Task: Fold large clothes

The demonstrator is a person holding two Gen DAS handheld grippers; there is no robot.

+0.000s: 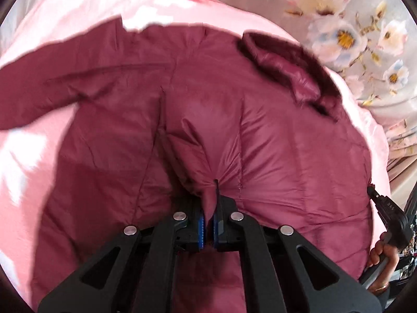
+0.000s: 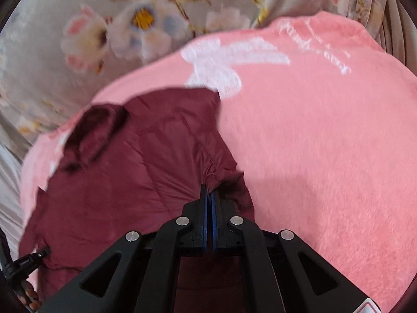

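A grey sheet printed with pale flowers [image 1: 346, 36] covers the bed far ahead of both tongs. Over it lies a pink fleece blanket [image 2: 325, 143], which fills the ground ahead and to the right of the right tongs and shows to the left of the left tongs. White script is worked into the blanket far ahead and right of the right tongs, beside a white bow shape; the letters are too blurred to read.

On the blanket lies the maroon puffer jacket [image 1: 221, 120], spread flat, directly ahead of and beneath both tongs. One sleeve runs out to the left of the left tongs. Its dark fur-edged collar [image 1: 292, 73] sits ahead and to the right of the left tongs, and ahead and to the left of the right tongs.

The left tongs [image 1: 209, 208] are pressed together on a gathered pinch of the jacket fabric, the cloth puckering out from between the blue pads. The right tongs [image 2: 208, 198] are likewise closed tight on a bunched fold at the jacket's edge, next to the blanket.

At the right rim of the left wrist view the other tool's black handle carries small pale lettering, not clearly legible.
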